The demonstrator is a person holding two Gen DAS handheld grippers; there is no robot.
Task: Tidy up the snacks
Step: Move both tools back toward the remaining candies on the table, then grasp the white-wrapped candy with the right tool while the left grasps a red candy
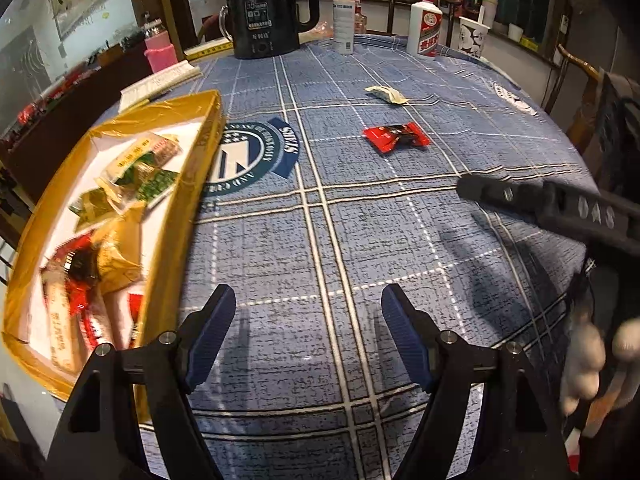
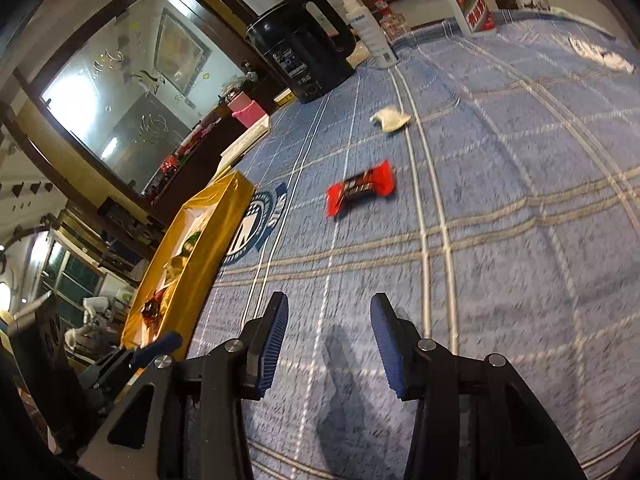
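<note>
A red snack packet (image 1: 397,137) lies on the blue plaid tablecloth; it also shows in the right wrist view (image 2: 360,189). A pale snack packet (image 1: 386,93) lies beyond it, and shows in the right wrist view (image 2: 391,119) too. A gold box (image 1: 182,184) at the left holds several snack packets; its gold wall shows in the right wrist view (image 2: 200,264). My left gripper (image 1: 308,308) is open and empty above the cloth, right of the box. My right gripper (image 2: 329,316) is open and empty, short of the red packet; one of its fingers (image 1: 520,196) reaches in from the right.
At the table's far side stand a black kettle (image 1: 266,10), a white spray bottle (image 1: 344,20), a white liquor bottle (image 1: 425,28) and a paper cup (image 1: 473,36). A pink bottle (image 1: 160,50) and papers (image 1: 160,82) sit behind the box. A wooden chair (image 1: 580,92) stands right.
</note>
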